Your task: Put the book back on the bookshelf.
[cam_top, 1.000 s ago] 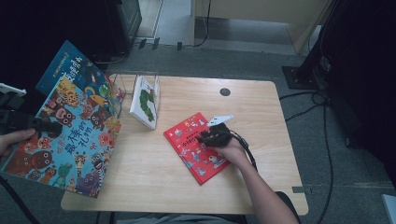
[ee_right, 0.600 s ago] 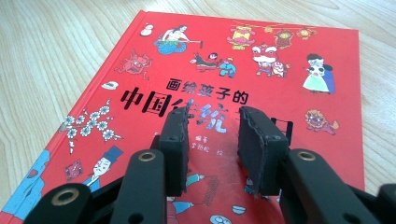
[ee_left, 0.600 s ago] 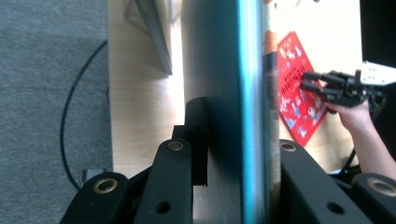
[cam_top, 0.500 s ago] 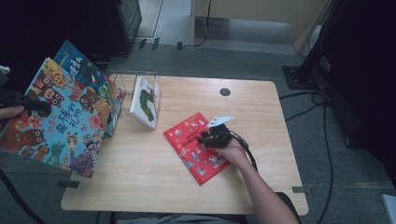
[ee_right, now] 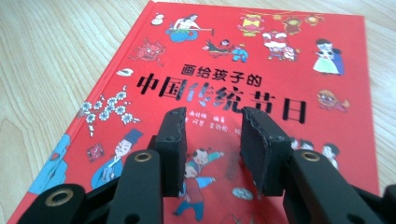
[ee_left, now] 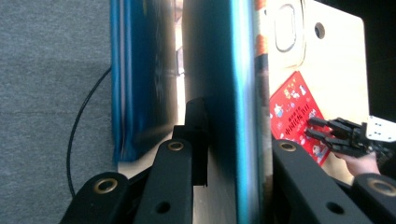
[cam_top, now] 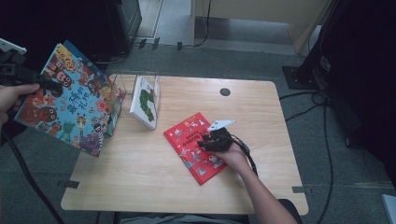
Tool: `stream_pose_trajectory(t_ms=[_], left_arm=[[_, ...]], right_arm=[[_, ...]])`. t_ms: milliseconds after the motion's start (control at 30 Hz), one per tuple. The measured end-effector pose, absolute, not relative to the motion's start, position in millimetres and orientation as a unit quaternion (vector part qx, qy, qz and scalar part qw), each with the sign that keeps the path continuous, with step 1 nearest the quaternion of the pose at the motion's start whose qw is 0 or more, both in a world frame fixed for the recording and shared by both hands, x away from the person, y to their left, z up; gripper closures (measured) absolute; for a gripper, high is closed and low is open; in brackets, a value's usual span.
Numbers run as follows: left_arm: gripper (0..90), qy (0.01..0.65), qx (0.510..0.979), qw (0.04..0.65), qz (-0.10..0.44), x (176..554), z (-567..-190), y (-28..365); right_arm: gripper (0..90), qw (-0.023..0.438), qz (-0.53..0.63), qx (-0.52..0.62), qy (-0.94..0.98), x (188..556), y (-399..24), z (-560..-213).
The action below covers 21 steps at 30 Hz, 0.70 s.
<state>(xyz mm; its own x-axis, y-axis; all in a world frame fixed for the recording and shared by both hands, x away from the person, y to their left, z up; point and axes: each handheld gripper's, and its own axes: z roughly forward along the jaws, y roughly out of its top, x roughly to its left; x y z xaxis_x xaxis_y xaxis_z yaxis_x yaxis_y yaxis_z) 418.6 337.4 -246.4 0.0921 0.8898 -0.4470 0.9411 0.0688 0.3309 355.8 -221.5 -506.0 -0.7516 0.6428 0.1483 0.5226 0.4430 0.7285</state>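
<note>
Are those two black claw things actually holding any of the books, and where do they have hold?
The left gripper clamps the big colourful book at its edge, lifted off the table. The right gripper holds nothing; its jaws are open above the red book.

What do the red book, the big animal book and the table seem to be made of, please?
Red book: probably a hardcover with a glossy printed paper cover; it lies stiff and flat and shows a slight sheen. Big animal book: likely glossy hardcover board too; it stays rigid while the left gripper holds it by one edge. Table: light wood or wood-look laminate, matte, with visible grain.
</note>
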Motion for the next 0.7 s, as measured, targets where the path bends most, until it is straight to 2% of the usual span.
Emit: stream_pose_trajectory(t_ms=[567, 700], left_arm=[[79.2, 0.661, 0.701, 0.265, -0.026, 472.3, -257.3, 325.0], [80.2, 0.664, 0.706, 0.244, -0.022, 480.5, -259.1, 320.0]], right_arm=[[60.0, 0.113, 0.404, 0.367, 0.830, 335.2, -243.4, -504.3], [60.0, 0.113, 0.406, 0.375, 0.825, 334.3, -241.2, -505.8]])
